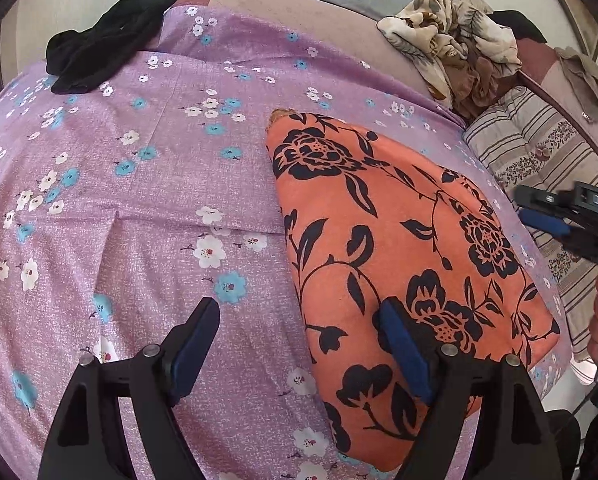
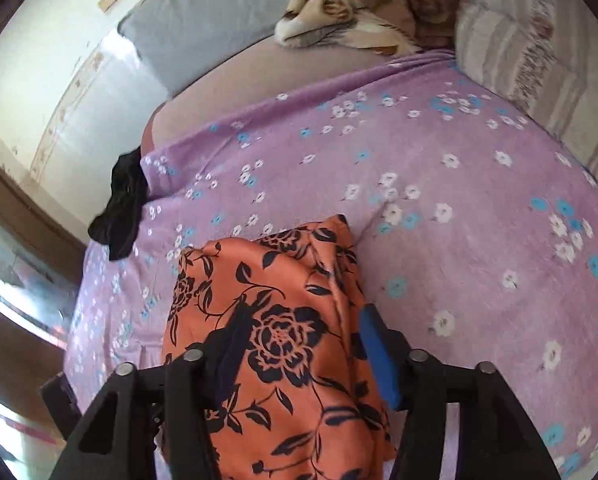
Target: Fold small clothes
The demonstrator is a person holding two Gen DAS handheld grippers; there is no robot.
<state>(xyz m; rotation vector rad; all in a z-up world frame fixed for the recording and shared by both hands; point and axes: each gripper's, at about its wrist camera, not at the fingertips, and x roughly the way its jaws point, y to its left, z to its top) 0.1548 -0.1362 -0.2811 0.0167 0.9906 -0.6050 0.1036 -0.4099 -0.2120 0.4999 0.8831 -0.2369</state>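
An orange garment with black flowers (image 1: 399, 264) lies folded flat on the purple flowered bedsheet (image 1: 139, 184). My left gripper (image 1: 299, 344) is open just above the sheet, its right finger over the garment's near left edge. My right gripper (image 2: 299, 344) is open and hovers over the garment (image 2: 275, 320), which shows between its fingers; it also shows at the right edge of the left wrist view (image 1: 555, 216). A black garment (image 1: 99, 48) lies crumpled at the far left corner of the sheet.
A brown and cream crumpled blanket (image 1: 451, 40) and a striped cushion (image 1: 539, 152) lie at the far right. A grey pillow (image 2: 203, 20) is at the back. The bed's left edge drops to a dark floor (image 2: 19, 340).
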